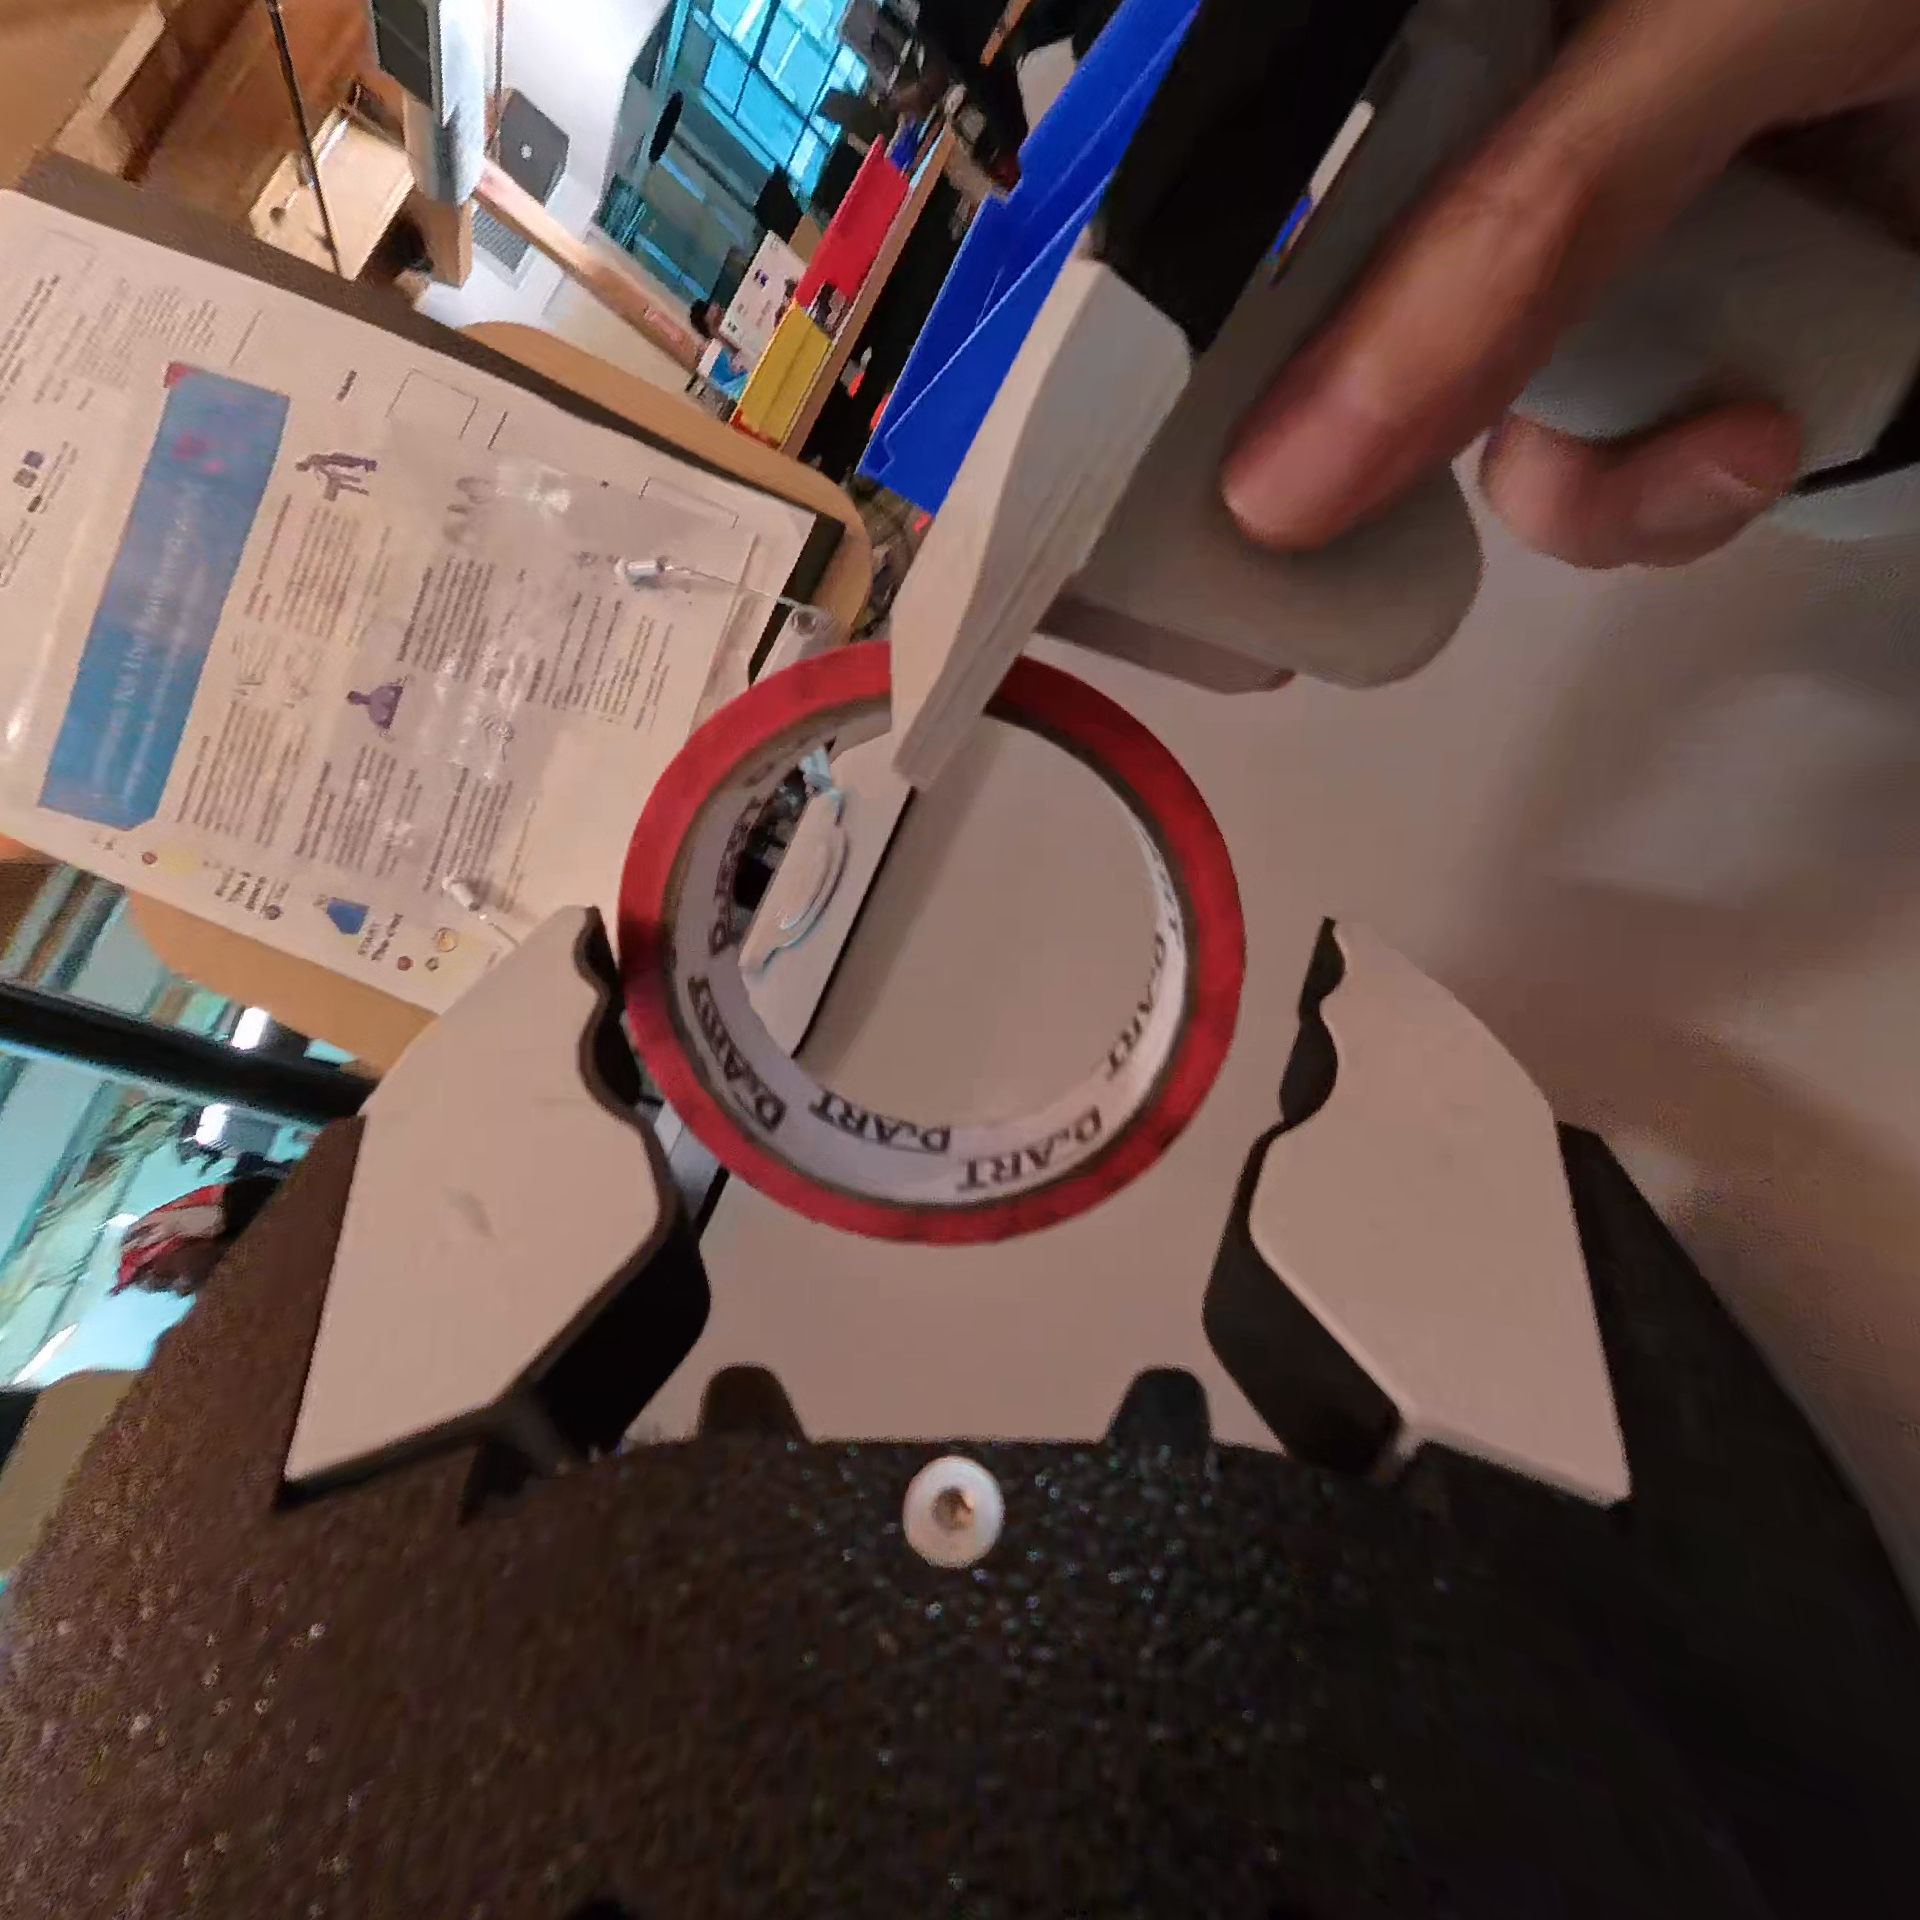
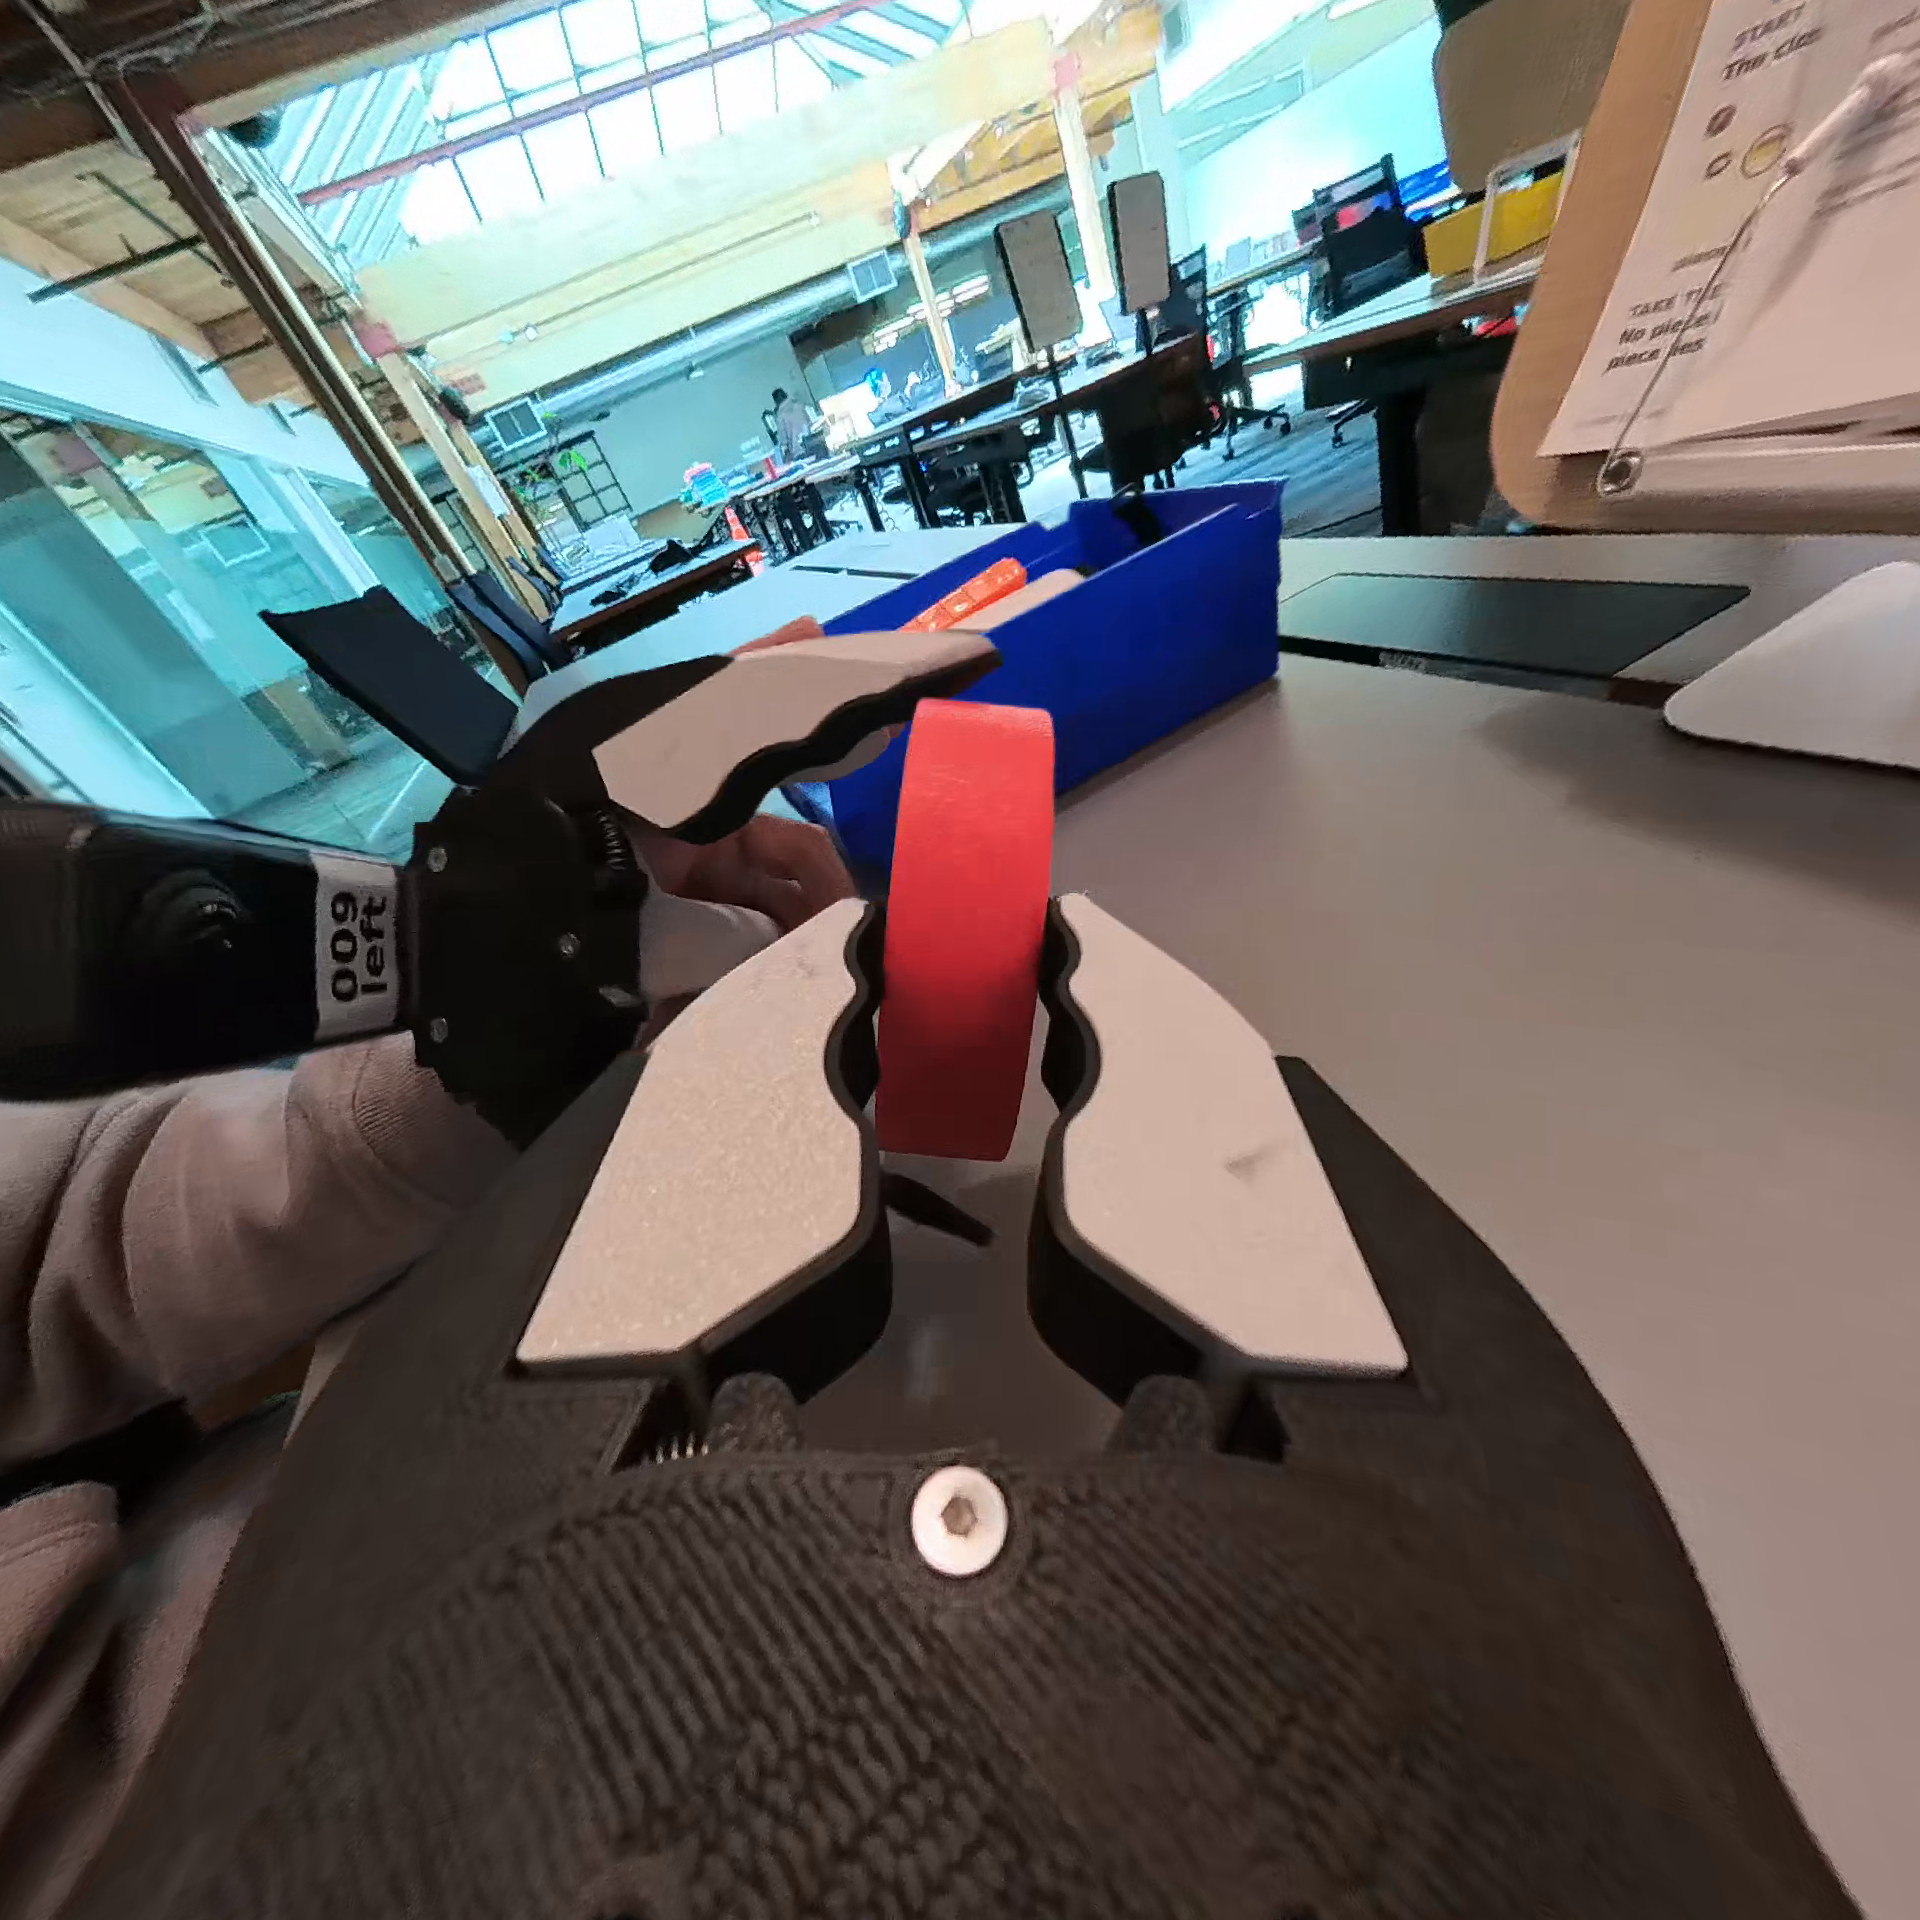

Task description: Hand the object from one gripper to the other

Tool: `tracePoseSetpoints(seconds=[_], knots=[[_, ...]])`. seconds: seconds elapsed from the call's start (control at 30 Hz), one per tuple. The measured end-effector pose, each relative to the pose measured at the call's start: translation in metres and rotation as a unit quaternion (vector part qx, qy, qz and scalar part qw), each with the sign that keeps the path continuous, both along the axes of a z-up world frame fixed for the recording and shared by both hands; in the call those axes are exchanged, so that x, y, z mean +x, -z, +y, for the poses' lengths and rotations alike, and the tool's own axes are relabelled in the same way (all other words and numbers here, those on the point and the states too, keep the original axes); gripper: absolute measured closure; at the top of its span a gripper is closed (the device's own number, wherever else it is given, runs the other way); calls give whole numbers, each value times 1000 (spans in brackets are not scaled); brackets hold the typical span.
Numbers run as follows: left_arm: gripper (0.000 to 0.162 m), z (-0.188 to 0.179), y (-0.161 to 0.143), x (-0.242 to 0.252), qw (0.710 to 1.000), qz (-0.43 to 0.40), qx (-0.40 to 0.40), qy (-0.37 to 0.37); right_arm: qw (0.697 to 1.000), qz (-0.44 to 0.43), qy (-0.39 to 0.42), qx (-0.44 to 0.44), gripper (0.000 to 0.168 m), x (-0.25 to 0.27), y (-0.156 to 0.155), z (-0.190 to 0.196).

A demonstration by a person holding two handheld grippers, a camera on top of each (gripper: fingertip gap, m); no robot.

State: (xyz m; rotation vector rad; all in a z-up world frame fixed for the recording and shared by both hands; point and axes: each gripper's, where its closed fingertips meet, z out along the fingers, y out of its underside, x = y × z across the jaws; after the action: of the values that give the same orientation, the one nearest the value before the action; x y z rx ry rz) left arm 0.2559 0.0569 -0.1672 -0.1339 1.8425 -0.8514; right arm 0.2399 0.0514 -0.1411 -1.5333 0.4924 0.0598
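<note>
A red tape roll (image 1: 935, 1210) with a white core hangs in the air. In the left wrist view I look through its hole. My left gripper (image 1: 966, 940) is open wide, its fingers on either side of the roll's rim; the left fingertip (image 1: 582, 956) is at or very near the rim, the right one stands apart. My right gripper (image 1: 914, 769) comes in from the upper right and pinches the roll's flat sides. In the right wrist view the right gripper (image 2: 961, 920) is shut on the roll (image 2: 966, 987), seen edge on. The left gripper's upper finger (image 2: 790, 717) sits over the roll's top; its lower finger is hidden.
A grey table (image 2: 1455, 935) lies below. A blue bin (image 2: 1143, 623) with small items stands behind the roll. A board with a printed sheet (image 1: 364, 623) stands to the side and also shows in the right wrist view (image 2: 1766, 260). A person's hand (image 1: 1507, 364) holds the right gripper. Less than 4 cm separates the two grippers' tips.
</note>
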Motion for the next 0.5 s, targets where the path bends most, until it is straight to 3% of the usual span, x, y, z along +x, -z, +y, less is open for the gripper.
tracePoseSetpoints(seconds=[0.2, 0.3, 0.4, 0.5], knots=[[46, 6, 8, 7, 1000, 2, 17, -18, 1000, -10, -9, -28, 139, -4, 7, 5], [48, 3, 3, 5, 1000, 9, -9, -3, 999, -19, -36, 14, 138, -9, -3, 3], [48, 1, -5, -1, 995, 53, -85, 31, 993, -84, -63, 51, 120, -22, -21, -2], [48, -7, -16, -17, 959, 144, -213, 119, 988, -129, -47, 67, 92, -22, -30, -9]])
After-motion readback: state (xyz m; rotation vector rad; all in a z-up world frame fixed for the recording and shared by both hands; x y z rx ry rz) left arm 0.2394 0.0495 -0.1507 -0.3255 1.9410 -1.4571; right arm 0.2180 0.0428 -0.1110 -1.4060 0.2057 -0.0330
